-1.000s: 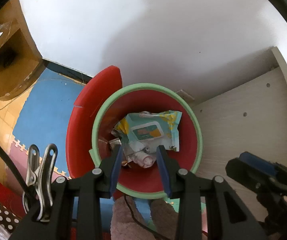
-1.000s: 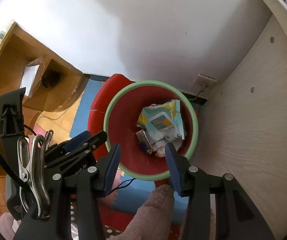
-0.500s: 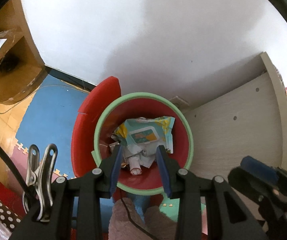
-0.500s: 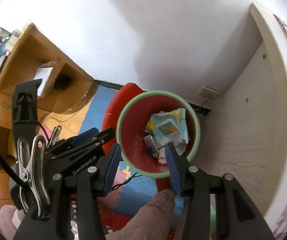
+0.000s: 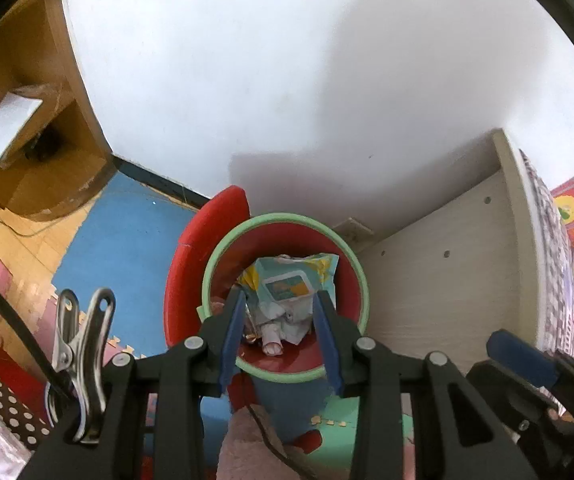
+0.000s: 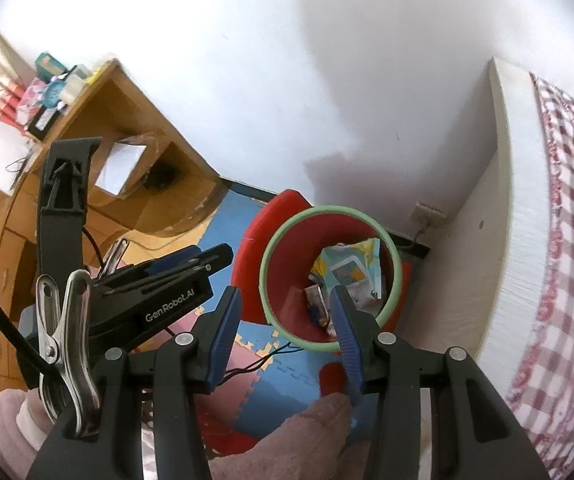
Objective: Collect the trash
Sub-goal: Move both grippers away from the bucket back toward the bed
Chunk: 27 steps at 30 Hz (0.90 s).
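Note:
A red trash bin with a green rim (image 5: 361, 272) (image 6: 395, 256) stands on the floor against the white wall. Inside lie a teal and yellow wipes packet (image 5: 291, 284) (image 6: 347, 268) and crumpled paper scraps (image 5: 275, 336). My left gripper (image 5: 281, 308) is open and empty, high above the bin's mouth. My right gripper (image 6: 285, 304) is open and empty too, above the bin's near left rim. The left gripper's body (image 6: 159, 280) shows at the left of the right wrist view.
A red lid (image 5: 203, 240) leans behind the bin's left side. A pale wooden bed frame (image 5: 447, 280) with a checked cover (image 6: 559, 240) stands to the right. A brown wooden desk (image 6: 99, 152) is at the left. Coloured foam mats (image 5: 127, 232) cover the floor.
Both grippers have risen and pulled back from the bin, which now looks smaller and lower in both views. Both stay open and empty.

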Motion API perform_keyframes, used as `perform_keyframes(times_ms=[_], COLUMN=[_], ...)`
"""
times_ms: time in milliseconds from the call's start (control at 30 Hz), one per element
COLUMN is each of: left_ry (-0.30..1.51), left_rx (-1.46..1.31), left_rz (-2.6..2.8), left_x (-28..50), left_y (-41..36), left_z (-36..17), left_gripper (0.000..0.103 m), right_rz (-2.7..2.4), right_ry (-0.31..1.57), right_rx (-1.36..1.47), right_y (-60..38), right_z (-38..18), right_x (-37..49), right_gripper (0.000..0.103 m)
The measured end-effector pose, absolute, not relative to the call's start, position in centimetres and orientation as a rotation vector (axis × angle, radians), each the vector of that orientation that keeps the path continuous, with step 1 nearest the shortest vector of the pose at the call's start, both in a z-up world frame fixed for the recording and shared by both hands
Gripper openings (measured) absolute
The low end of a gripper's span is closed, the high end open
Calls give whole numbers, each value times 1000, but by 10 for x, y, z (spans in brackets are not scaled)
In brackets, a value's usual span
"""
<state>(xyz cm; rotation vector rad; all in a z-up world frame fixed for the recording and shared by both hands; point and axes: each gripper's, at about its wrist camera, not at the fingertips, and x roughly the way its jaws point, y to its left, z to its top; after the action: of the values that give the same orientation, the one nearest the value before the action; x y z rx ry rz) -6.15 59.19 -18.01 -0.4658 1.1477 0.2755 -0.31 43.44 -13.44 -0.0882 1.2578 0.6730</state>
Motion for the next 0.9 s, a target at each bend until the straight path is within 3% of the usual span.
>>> perform_keyframes(times_ms=[900], left_ry=[1061], left_rx=[-323], left_rz=[289], left_x=[-130], left_y=[477], left_z=[-60], left_gripper=[36], right_rz=[763], right_ry=[1025], right_rx=[-22], right_y=[293], right_z=[-23], right_x=[-87], right_gripper=[47])
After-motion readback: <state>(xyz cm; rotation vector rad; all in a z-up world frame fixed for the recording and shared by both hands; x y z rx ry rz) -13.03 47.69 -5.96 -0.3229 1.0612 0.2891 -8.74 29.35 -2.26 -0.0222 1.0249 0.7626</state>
